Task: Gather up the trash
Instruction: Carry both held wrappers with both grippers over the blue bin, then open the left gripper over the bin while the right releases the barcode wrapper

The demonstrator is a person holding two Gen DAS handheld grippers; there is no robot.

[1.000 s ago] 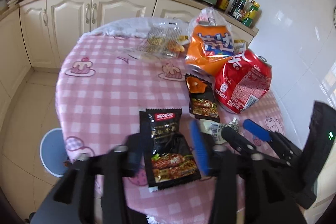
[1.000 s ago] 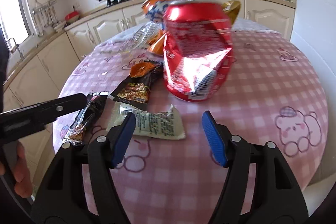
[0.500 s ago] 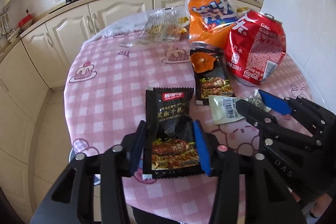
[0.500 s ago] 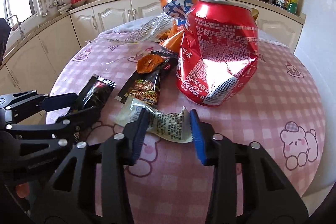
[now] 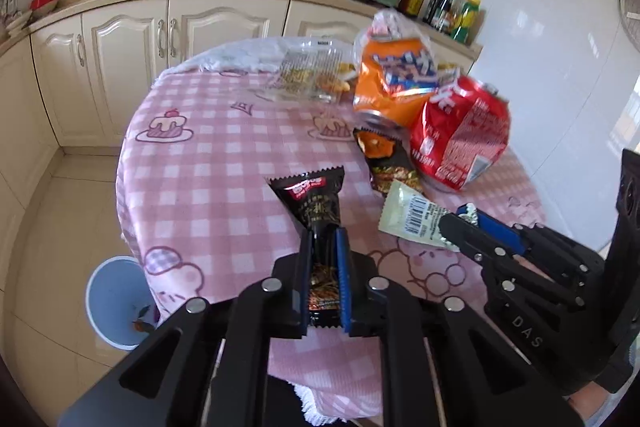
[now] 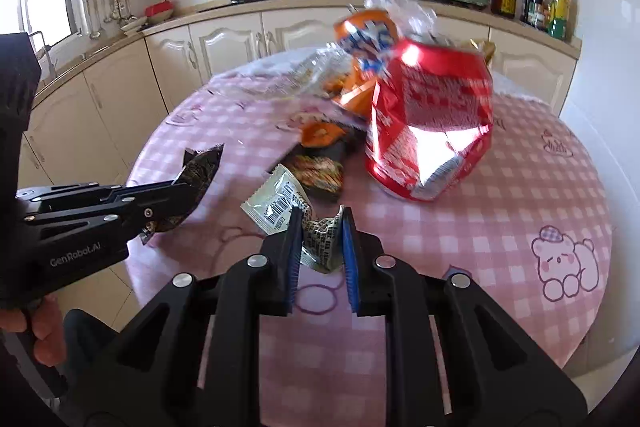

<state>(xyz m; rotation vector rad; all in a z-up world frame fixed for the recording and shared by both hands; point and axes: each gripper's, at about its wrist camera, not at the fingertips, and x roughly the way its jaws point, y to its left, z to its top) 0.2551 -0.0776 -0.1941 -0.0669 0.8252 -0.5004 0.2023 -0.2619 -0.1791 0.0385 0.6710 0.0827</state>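
Right now your left gripper [image 5: 325, 251] is clamped on the black snack wrapper [image 5: 316, 203], its blue pads squeezing the packet's lower half while the top end fans out above the pink checked tablecloth [image 5: 208, 179]. Your right gripper [image 6: 320, 239] is pinched shut on the crumpled end of the pale sachet [image 6: 280, 203] with the barcode, the rest of it sticking out to the left. Just beyond that sachet lies another dark wrapper [image 6: 320, 171] with an orange torn tab, and touching it stands the dented red can [image 6: 432, 131]. Behind the red can leans the crushed orange can [image 5: 394, 83], beside a clear plastic bag [image 5: 308, 75]. Down on the floor by the table's left edge sits the pale blue bin [image 5: 116, 301].
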